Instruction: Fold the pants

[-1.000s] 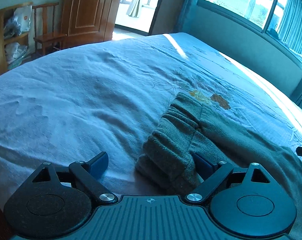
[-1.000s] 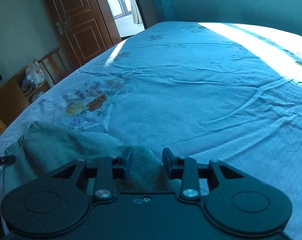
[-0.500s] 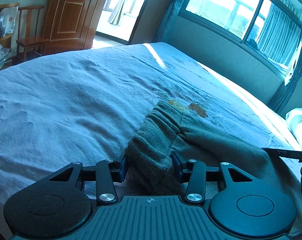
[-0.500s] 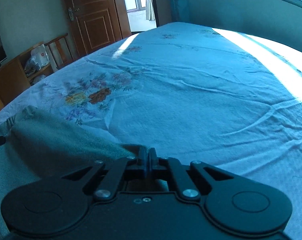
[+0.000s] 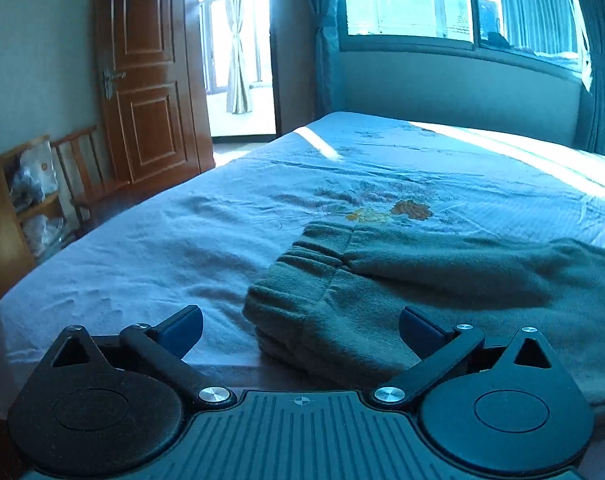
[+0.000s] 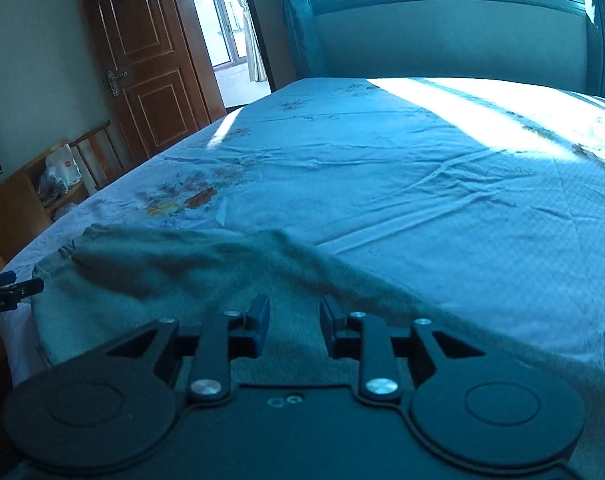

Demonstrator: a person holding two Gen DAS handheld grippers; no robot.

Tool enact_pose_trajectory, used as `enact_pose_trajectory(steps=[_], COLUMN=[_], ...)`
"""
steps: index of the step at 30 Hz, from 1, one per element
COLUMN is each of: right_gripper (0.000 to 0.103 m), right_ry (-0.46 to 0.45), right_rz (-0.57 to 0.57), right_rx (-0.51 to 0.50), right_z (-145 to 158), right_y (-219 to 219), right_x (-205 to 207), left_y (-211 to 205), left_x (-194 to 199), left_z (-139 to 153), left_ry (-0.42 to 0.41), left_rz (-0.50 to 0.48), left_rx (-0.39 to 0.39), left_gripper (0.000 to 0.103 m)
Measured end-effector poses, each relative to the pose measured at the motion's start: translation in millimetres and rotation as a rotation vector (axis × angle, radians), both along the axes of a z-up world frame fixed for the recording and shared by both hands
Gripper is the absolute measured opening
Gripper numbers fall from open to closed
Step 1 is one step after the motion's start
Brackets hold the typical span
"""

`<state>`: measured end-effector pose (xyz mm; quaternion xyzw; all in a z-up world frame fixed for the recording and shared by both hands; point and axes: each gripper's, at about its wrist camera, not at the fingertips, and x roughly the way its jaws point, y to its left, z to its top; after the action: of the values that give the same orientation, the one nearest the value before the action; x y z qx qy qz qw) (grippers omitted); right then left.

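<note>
Grey-green fleece pants (image 5: 382, 280) lie on the blue floral bed sheet (image 5: 206, 248), the bunched elastic waistband (image 5: 302, 268) nearest the camera. My left gripper (image 5: 300, 328) hovers just short of the waistband; its jaws are opening wide, and the cloth edge lies between them untouched. In the right wrist view the pants (image 6: 174, 276) stretch away to the left. My right gripper (image 6: 294, 320) sits over the leg part with its jaws opening. A gap shows between the pads, with cloth beneath and none pinched. The left gripper's tip (image 6: 6, 284) shows at the far left.
The bed's near edge drops off just below the pants. A wooden door (image 5: 150, 80), a chair (image 5: 82, 168) and a shelf (image 5: 18, 208) with bags stand left of the bed. A window wall (image 5: 462, 88) runs along the far side.
Half a second ago both grippers were shut on the pants, the left on the waistband, the right on the leg. Both have let go and drawn back; the pants now rest on the sheet.
</note>
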<state>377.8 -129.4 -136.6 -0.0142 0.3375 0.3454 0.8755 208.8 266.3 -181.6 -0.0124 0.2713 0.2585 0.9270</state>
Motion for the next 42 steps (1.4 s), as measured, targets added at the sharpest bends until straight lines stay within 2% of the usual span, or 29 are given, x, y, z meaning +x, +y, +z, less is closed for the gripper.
enact_pose_trajectory(steps=[2,3,6,7,9,11,13,16,19,23,26,29,31,32,33,34,38,41,42], right_gripper=[0.018,0.017,0.017,0.017,0.022,0.026,0.029,0.029,0.029,0.027,0.023,0.022,0.023,0.020,0.010,0.010,0.010,0.014,0.015], right_ry=[0.026,0.029,0.024,0.039,0.041,0.005,-0.015,-0.003,0.050,0.111,0.148,0.170,0.169,0.168,0.168,0.162,0.116,0.117,0.115], right_rz=[-0.080,-0.144,-0.446,-0.539,-0.655,-0.771,-0.885,-1.011,-1.057,-1.059,-1.070,-1.047,-1.026,-1.020,-1.022,-1.028,-1.031,-1.029,-1.029], right_rx=[-0.101,-0.079,-0.074,-0.058,-0.030,0.034,0.183,0.373,0.506,0.600,0.609,0.634,0.690,0.701,0.682,0.655,0.607,0.639,0.660], right_z=[-21.8,-23.9,-19.2,-16.6,-8.7,1.6,6.2,-1.8,-25.2,-51.1,-60.9,-70.3,-76.8,-80.5,-83.7,-85.6,-73.9,-74.4,-74.7], right_y=[-20.8,-43.3,-124.7,-159.6,-215.0,-266.5,-322.3,-380.9,-414.3,-427.5,-428.7,-429.6,-430.3,-430.0,-428.4,-425.3,-416.4,-420.2,-422.5], right_x=[4.1,7.0,17.1,17.6,9.8,-12.9,-50.2,-99.0,-131.8,-138.2,-131.1,-124.0,-121.1,-118.8,-116.2,-115.1,-121.3,-125.4,-127.4], left_y=[-4.9,-2.9,2.6,1.8,-0.7,-6.3,-17.0,-47.9,-93.0,-151.4,-189.5,-216.3,-232.2,-241.1,-249.7,-261.5,-329.9,-381.4,-399.7], left_x=[13.6,13.4,0.4,-3.7,-12.1,-17.7,-19.6,-9.4,8.9,34.8,43.2,43.7,42.9,42.9,44.2,46.4,58.4,71.9,74.2], left_z=[-15.9,-18.7,-9.9,-7.5,-3.2,3.9,12.2,22.1,24.6,20.7,20.2,20.6,21.3,21.1,20.0,18.9,12.3,-1.1,-5.3], left_ry=[0.113,0.113,0.074,0.067,0.057,0.040,0.015,-0.011,-0.019,0.001,0.002,0.016,0.022,0.025,0.033,0.040,0.064,0.132,0.147], left_rz=[-0.015,-0.009,0.033,0.041,0.047,0.047,0.034,-0.032,-0.134,-0.256,-0.315,-0.351,-0.380,-0.386,-0.395,-0.420,-0.514,-0.567,-0.567], left_rx=[-0.003,-0.021,-0.080,-0.074,-0.065,-0.046,-0.036,-0.026,-0.024,-0.076,-0.130,-0.129,-0.135,-0.136,-0.143,-0.155,-0.177,-0.197,-0.179], left_gripper=[0.103,0.103,0.103,0.103,0.103,0.103,0.103,0.103,0.103,0.103,0.103,0.103,0.103,0.103,0.103,0.103,0.103,0.103,0.103])
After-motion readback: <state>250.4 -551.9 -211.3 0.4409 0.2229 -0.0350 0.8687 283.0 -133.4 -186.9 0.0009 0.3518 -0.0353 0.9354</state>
